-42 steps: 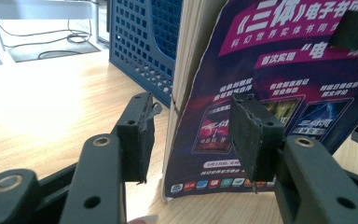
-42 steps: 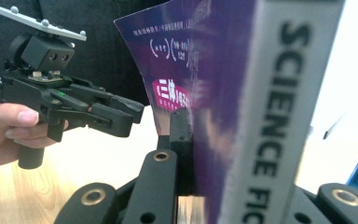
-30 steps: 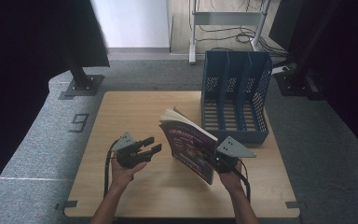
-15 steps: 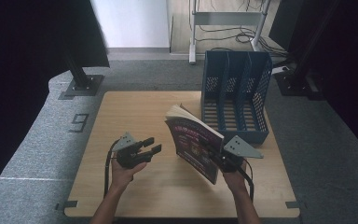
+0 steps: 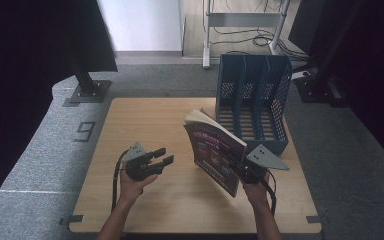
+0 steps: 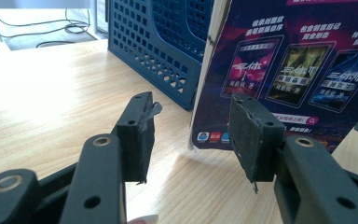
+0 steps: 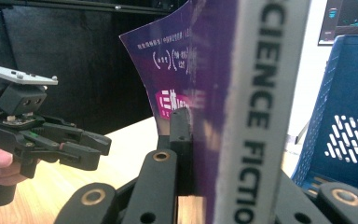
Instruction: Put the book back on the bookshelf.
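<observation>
Paperback (image 5: pixel 215 152) now stands more upright than a second ago, clamped at its spine by the right gripper (image 5: pixel 240 170) near the table's (image 5: pixel 145 115) right edge, before the blue file rack (image 5: pixel 252 100); probably bound for a slot; left gripper (image 5: pixel 160 156) hovers beside it, jaws apart, empty.

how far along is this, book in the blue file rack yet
Not yet. Done: the right gripper has the book clamped by its spine and standing upright off the table. In hand: it is held just in front of the blue file rack. Left: slotting it into a compartment. The left gripper waits open.
</observation>
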A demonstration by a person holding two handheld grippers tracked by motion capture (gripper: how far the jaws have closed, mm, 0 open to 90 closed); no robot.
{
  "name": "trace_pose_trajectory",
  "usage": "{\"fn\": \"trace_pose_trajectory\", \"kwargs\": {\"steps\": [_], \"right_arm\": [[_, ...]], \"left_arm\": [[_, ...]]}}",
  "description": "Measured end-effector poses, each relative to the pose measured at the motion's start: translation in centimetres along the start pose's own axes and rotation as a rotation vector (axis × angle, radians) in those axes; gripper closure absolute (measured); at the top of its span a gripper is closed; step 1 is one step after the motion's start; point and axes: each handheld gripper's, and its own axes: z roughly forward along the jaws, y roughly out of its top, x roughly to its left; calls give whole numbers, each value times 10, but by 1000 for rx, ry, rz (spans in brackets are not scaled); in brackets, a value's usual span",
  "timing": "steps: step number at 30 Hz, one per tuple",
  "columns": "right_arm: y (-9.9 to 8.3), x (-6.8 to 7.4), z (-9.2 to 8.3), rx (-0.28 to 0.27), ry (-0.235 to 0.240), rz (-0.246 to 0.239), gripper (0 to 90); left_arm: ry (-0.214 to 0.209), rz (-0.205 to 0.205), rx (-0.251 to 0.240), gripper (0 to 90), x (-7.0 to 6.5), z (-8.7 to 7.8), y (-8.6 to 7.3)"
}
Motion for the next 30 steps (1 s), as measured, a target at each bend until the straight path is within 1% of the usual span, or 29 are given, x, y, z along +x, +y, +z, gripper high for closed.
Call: {"fn": "trace_pose_trajectory", "kwargs": {"steps": [10,16,20,30], "right_arm": [[3,-5,-6,-15,-28,5,816],[3,-7,-8,-20,-37,10,816],[4,-8,-9,-21,-52,14,816],[3,-15,-13,-26,-77,27,816]], "left_arm": [[-2,2,9,510,0,1,-1],[-6,2,18,509,0,1,-1],[-7,2,21,509,1,1,-1],[-7,0,31,509,2,2,-2]]}}
